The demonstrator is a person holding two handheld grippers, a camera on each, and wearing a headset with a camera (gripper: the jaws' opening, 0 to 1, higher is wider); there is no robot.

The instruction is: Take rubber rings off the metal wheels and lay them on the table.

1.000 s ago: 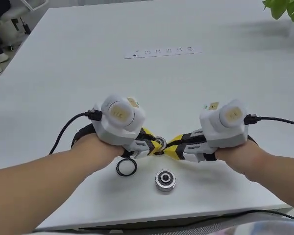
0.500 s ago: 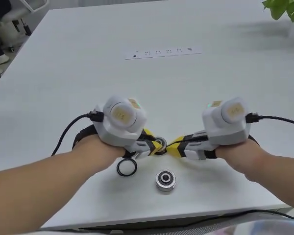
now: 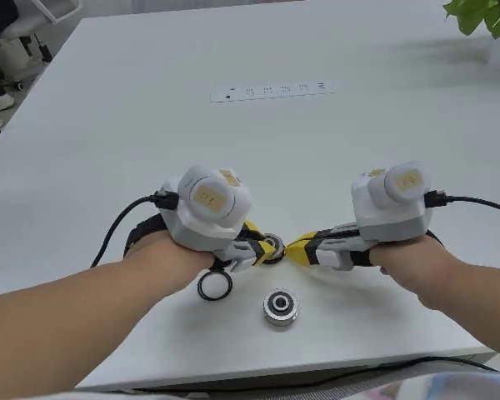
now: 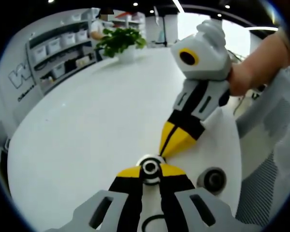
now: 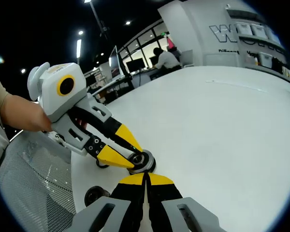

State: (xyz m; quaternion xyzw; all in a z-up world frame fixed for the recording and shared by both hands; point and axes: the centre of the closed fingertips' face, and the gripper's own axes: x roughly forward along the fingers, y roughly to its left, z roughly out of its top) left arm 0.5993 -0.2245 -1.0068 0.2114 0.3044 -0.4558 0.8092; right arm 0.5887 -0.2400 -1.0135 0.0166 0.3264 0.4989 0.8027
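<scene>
My left gripper (image 3: pixel 257 247) is shut on a small metal wheel (image 3: pixel 272 247), which sits between its yellow tips (image 4: pixel 150 166) just above the table. The wheel (image 5: pixel 142 161) has a dark rubber rim. My right gripper (image 3: pixel 292 248) points at it from the right with its jaws shut, and its own tips (image 5: pixel 145 178) end right at the wheel's edge. I cannot tell whether they pinch the rubber. A loose black rubber ring (image 3: pixel 214 286) lies flat under the left hand. A second metal wheel (image 3: pixel 281 307) with its ring on stands near the front edge.
The white table (image 3: pixel 233 150) stretches far ahead. A flat socket strip (image 3: pixel 272 89) is set into it at the back. A green plant (image 3: pixel 483 15) stands at the far right corner. Cables trail from both grippers, and the table's front edge is close behind the wheels.
My right gripper has drawn a little to the right, away from the held wheel. The left gripper and the things on the table have stayed put.
</scene>
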